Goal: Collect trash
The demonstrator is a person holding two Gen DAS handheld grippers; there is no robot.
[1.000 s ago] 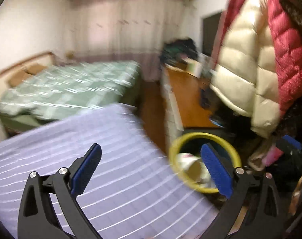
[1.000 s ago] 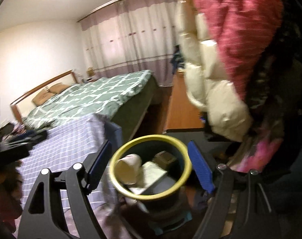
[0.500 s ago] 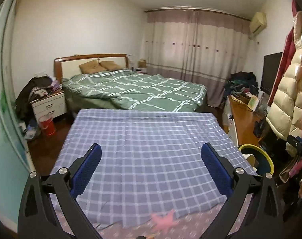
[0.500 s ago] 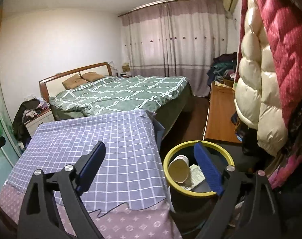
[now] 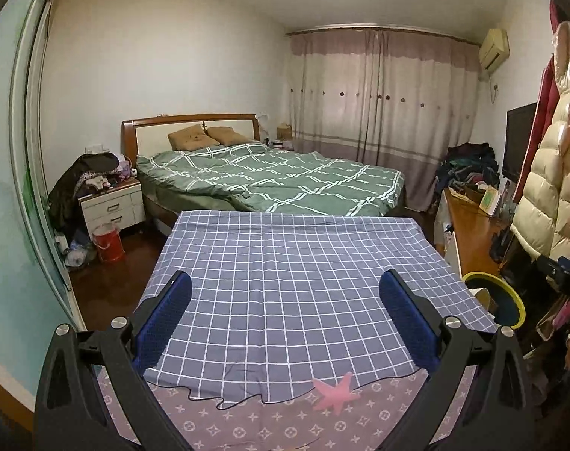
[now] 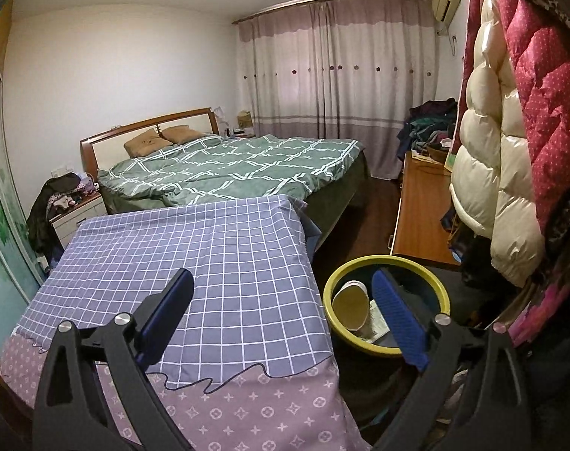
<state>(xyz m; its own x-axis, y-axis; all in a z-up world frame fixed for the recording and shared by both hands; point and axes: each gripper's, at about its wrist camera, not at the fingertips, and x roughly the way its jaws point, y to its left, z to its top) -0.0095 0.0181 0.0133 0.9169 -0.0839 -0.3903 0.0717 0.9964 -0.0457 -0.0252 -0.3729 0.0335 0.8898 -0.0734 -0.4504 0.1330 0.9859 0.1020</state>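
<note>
A dark trash bin with a yellow rim (image 6: 383, 262) stands on the floor right of the table; it also shows in the left wrist view (image 5: 512, 297). Inside lie a white paper cup (image 6: 351, 309) and a printed paper (image 6: 378, 321). My right gripper (image 6: 283, 317) is open and empty, above the table's right edge, its right finger over the bin. My left gripper (image 5: 285, 319) is open and empty over the table covered with a blue checked cloth (image 5: 292, 282). A pink star shape (image 5: 335, 394) sits on the cloth's near edge.
A purple patterned cloth (image 6: 247, 409) covers the table's near part. A green bed (image 5: 277, 176) lies behind. A wooden desk (image 6: 416, 210) and hanging jackets (image 6: 510, 131) stand at the right. A nightstand (image 5: 112, 206) and red bucket (image 5: 108, 242) stand at the left.
Both grippers have pulled back and up from the bin. The left one swung left to face the table; the right one now sees table and bin from farther away.
</note>
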